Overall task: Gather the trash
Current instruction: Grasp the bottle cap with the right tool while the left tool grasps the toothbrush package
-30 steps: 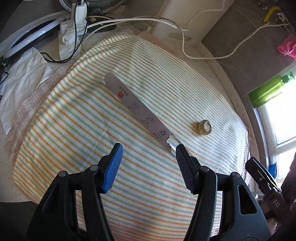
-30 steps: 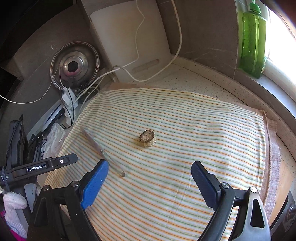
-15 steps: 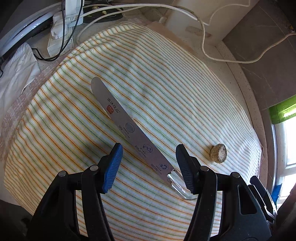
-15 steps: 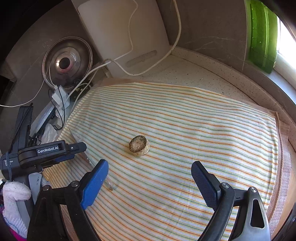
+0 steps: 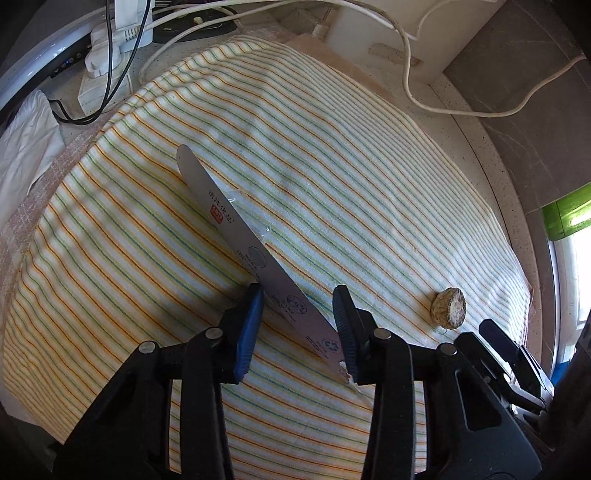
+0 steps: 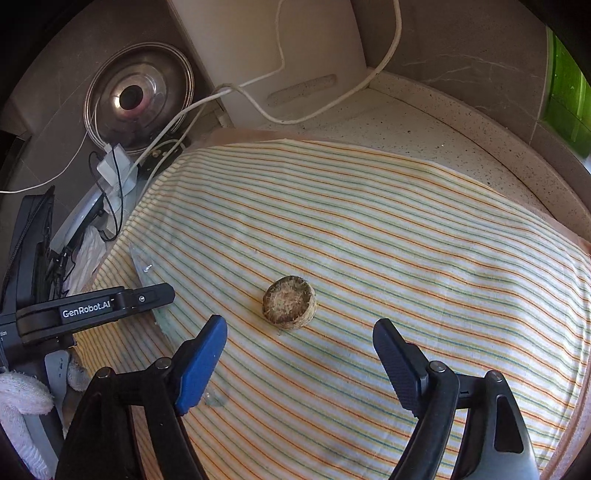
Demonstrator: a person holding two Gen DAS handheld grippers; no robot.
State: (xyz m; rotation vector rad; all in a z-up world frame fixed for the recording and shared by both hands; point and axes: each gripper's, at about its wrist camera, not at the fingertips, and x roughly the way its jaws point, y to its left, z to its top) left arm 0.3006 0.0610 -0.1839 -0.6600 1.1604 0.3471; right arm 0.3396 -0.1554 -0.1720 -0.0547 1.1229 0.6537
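Observation:
A long silver wrapper strip (image 5: 236, 229) with printed marks lies slantwise on the striped cloth (image 5: 332, 155). My left gripper (image 5: 297, 301) is open, its jaws on either side of the strip's near end, partly closed in. A round brown stub of plant matter (image 5: 447, 307) lies on the cloth to the right. In the right wrist view that stub (image 6: 289, 302) sits just ahead of my open, empty right gripper (image 6: 299, 339). The left gripper body (image 6: 92, 310) shows at the left there, over the strip (image 6: 142, 267).
A power strip with plugs and white cables (image 5: 118, 33) lies at the cloth's far left. A white board (image 6: 266, 55) and a metal lid (image 6: 136, 96) lean on the back wall. A green bottle (image 6: 565, 92) stands by the window. A white cloth (image 5: 26, 147) lies left.
My left gripper has moved forward over the strip and its jaws have narrowed around it. My right gripper has moved closer to the brown stub.

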